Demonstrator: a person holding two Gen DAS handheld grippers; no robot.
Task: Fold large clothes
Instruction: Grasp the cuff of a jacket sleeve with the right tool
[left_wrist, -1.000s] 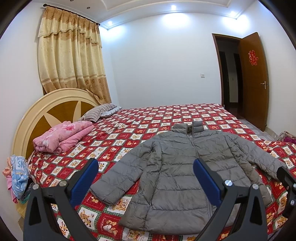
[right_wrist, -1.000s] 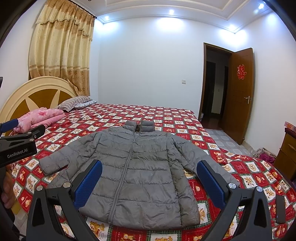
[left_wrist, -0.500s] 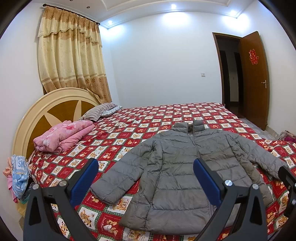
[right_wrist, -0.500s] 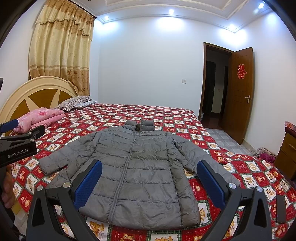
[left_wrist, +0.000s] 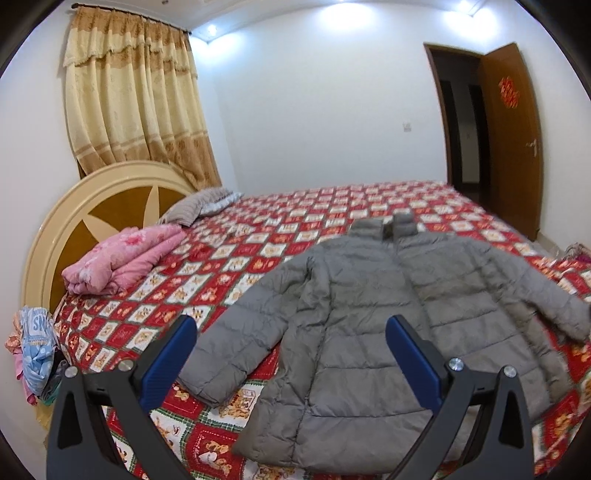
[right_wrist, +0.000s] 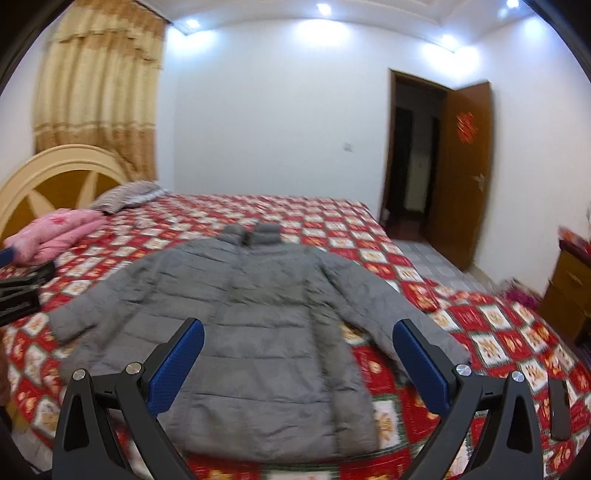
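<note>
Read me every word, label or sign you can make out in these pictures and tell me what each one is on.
"SN": partial pale letters on the blue cloth hanging off the bed's corner; the rest is hidden in folds.
Red paper ornament on the wooden door: a decorative character, too blurred to read.
White lettering on the left claw's body, seen in the right wrist view: blurred, unreadable.

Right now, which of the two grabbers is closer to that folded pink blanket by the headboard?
Left. The left gripper hovers open over the jacket sleeve on the blanket's side. The right gripper hovers open toward the jacket's other sleeve, farther from the pink blanket.
</note>
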